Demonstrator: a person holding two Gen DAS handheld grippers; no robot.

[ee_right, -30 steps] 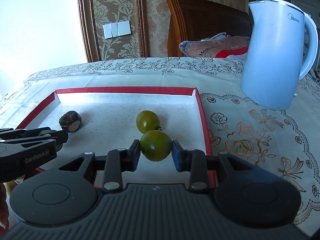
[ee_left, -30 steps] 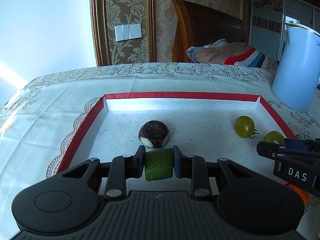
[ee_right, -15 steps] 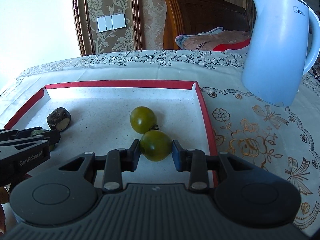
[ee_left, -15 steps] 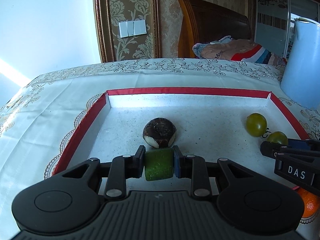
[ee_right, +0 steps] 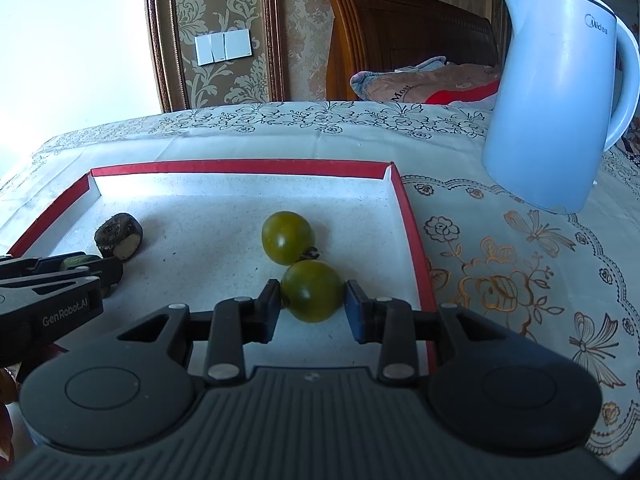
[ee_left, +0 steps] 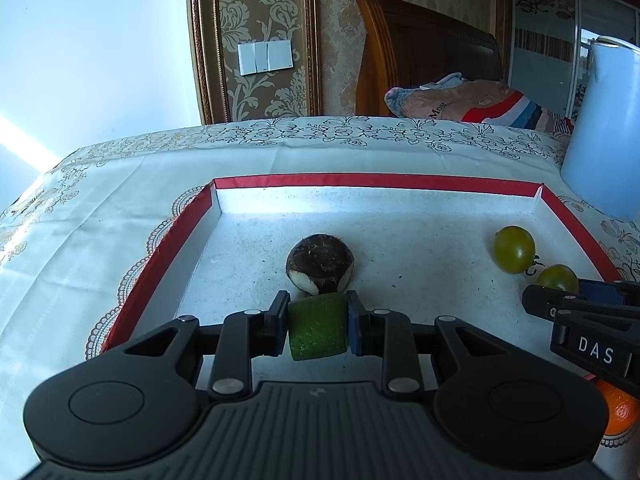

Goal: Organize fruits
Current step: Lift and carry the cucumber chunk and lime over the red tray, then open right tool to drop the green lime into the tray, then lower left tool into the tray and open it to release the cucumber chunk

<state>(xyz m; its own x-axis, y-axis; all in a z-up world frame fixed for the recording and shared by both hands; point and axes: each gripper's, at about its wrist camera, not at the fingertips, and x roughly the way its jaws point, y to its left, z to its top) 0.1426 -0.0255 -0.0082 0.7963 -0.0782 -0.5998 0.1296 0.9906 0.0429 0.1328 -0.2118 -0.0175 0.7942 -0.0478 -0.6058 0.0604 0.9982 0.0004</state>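
A white tray with a red rim [ee_left: 376, 179] lies on the patterned tablecloth. My left gripper [ee_left: 318, 314] is shut on a green fruit chunk [ee_left: 317, 332], low over the tray's near part. Just beyond it lies a brown round fruit [ee_left: 320, 262] with a pale cut spot. My right gripper [ee_right: 313, 298] is shut on a green tomato [ee_right: 313, 291] near the tray's right wall [ee_right: 416, 240]. A second green tomato [ee_right: 287, 237] rests on the tray floor right behind it. In the right wrist view the left gripper [ee_right: 100, 272] shows at the left edge.
A pale blue kettle [ee_right: 556, 92] stands on the cloth to the right of the tray. An orange [ee_left: 618, 412] lies outside the tray's near right corner, partly behind the right gripper's body. A wooden headboard and bedding sit behind the table.
Both grippers keep the same hold. The views have drifted only slightly, with the kettle sliding a little toward the right edge in the left wrist view.
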